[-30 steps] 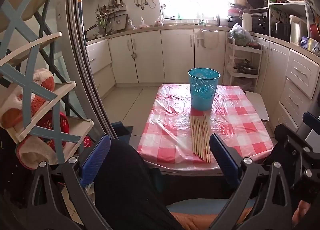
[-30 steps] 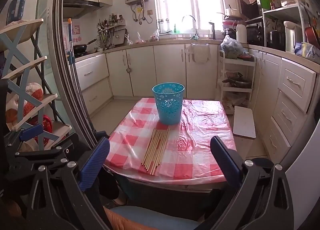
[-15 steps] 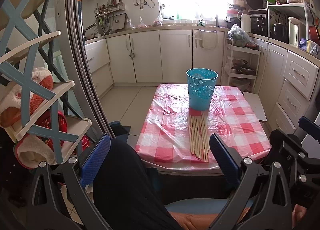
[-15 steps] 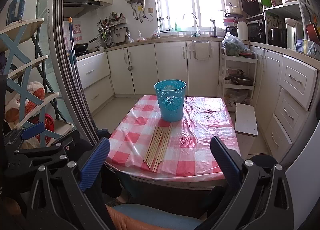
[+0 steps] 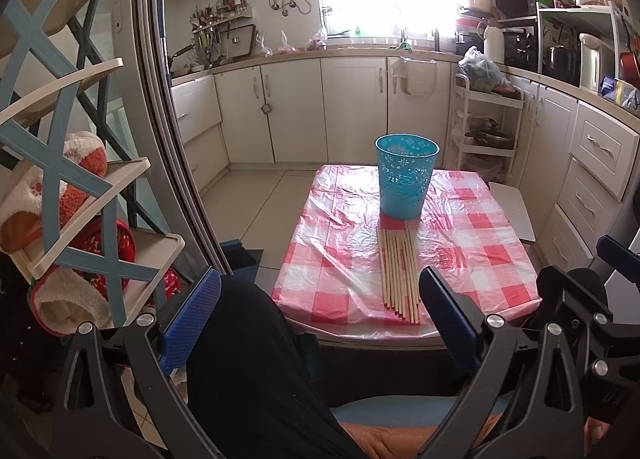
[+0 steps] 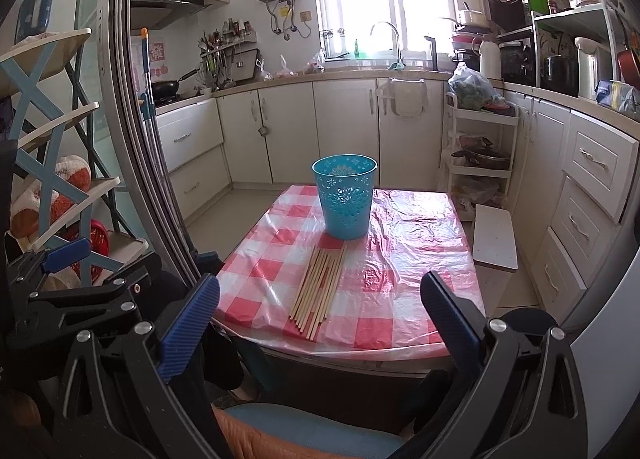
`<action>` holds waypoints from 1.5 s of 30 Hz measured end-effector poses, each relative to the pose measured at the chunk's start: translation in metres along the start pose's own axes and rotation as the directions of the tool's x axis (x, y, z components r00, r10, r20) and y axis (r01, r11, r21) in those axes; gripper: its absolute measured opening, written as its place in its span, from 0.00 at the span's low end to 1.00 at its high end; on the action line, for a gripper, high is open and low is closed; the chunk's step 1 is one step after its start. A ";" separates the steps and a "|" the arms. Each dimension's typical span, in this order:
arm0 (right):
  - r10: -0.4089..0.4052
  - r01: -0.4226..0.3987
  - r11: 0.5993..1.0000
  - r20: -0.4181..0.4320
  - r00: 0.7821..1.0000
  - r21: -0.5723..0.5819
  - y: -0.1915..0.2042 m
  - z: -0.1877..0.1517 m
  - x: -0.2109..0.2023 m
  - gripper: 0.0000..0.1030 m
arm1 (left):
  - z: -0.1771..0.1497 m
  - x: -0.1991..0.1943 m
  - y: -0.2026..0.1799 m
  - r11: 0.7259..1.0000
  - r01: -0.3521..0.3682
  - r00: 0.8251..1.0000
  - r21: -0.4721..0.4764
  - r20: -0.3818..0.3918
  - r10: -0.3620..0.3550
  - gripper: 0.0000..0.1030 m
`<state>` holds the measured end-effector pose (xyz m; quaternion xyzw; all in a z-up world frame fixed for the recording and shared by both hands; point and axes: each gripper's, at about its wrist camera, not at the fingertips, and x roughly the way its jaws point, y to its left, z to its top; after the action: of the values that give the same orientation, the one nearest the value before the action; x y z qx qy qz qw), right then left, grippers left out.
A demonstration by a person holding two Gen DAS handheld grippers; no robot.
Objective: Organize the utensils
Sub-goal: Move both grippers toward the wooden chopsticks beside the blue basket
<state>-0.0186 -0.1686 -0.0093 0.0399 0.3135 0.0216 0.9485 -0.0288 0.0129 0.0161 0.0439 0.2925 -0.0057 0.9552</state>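
Several wooden chopsticks (image 5: 400,273) lie side by side on the red-and-white checked table (image 5: 336,255), in front of an upright blue plastic basket (image 5: 405,175). They also show in the right wrist view: chopsticks (image 6: 320,287), basket (image 6: 345,195), table (image 6: 416,259). My left gripper (image 5: 320,315) is open and empty, held back from the table's near edge. My right gripper (image 6: 320,315) is open and empty too, also short of the near edge. Both are well apart from the chopsticks.
A tiered shelf rack (image 5: 76,195) with slippers stands at the left beside a metal door frame (image 5: 172,147). Kitchen cabinets (image 5: 320,111) line the back and right. A white stool (image 6: 494,237) stands right of the table. My dark-clad leg (image 5: 256,371) is below.
Both grippers have shifted slightly toward the table and a little up; the table and basket appear slightly closer. Nothing on the table has moved. Both stay open.
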 end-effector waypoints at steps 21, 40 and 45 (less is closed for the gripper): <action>0.001 -0.002 1.000 -0.017 1.000 -0.001 0.002 -0.004 0.006 0.94 | -0.005 0.009 0.000 1.000 0.014 1.000 -0.010 -0.025 -0.015 0.93; -0.017 0.023 0.999 -0.152 0.988 0.035 -0.030 -0.004 0.087 0.93 | 0.006 0.079 0.010 0.998 0.068 0.994 0.005 -0.092 -0.067 0.93; 0.007 0.008 0.999 -0.264 0.965 0.053 -0.049 -0.009 0.164 0.74 | 0.015 0.132 0.004 0.998 0.070 0.987 0.007 -0.144 -0.068 0.93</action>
<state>0.1088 -0.2061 -0.1180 0.0619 0.4374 0.0181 0.8970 0.0893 0.0172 -0.0449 0.0396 0.3617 -0.0373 0.9307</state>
